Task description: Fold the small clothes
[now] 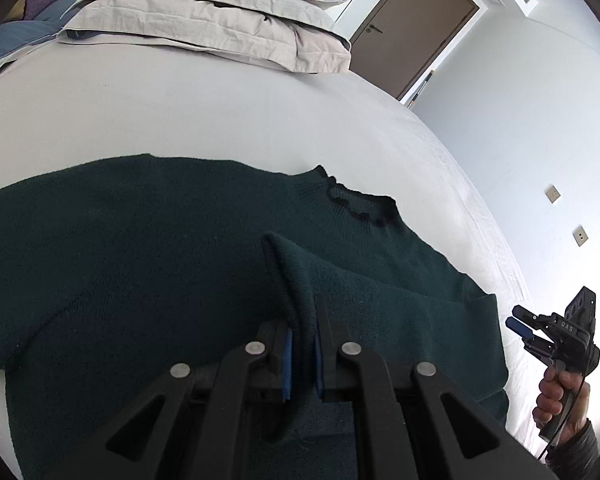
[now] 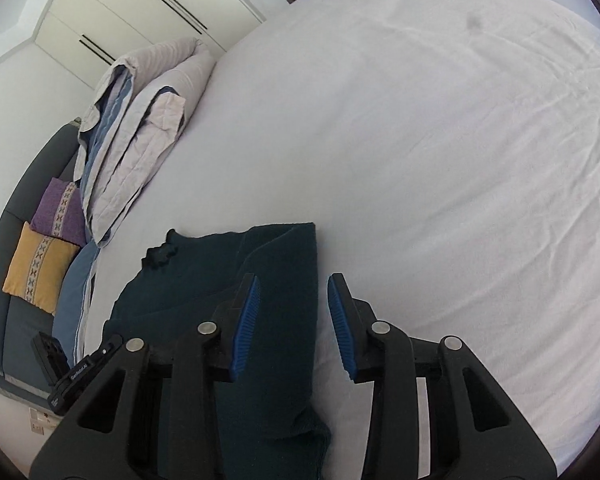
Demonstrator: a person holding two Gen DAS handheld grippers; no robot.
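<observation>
A dark green knit sweater (image 1: 140, 248) lies flat on the white bed sheet (image 1: 180, 112), its ruffled collar (image 1: 360, 208) toward the far right. My left gripper (image 1: 302, 356) is shut on a raised fold of the sweater sleeve (image 1: 296, 280) and holds it over the body. In the right wrist view the sweater (image 2: 268, 264) lies below my right gripper (image 2: 294, 320), which is open and empty just above the sweater's right edge. The right gripper also shows in the left wrist view (image 1: 528, 330), held in a hand beside the sweater.
Folded grey and blue bedding (image 1: 220, 12) is stacked at the head of the bed. A purple cushion (image 2: 58, 212) and a yellow cushion (image 2: 36, 268) sit on a dark sofa beside the bed. A brown door (image 1: 412, 24) is behind.
</observation>
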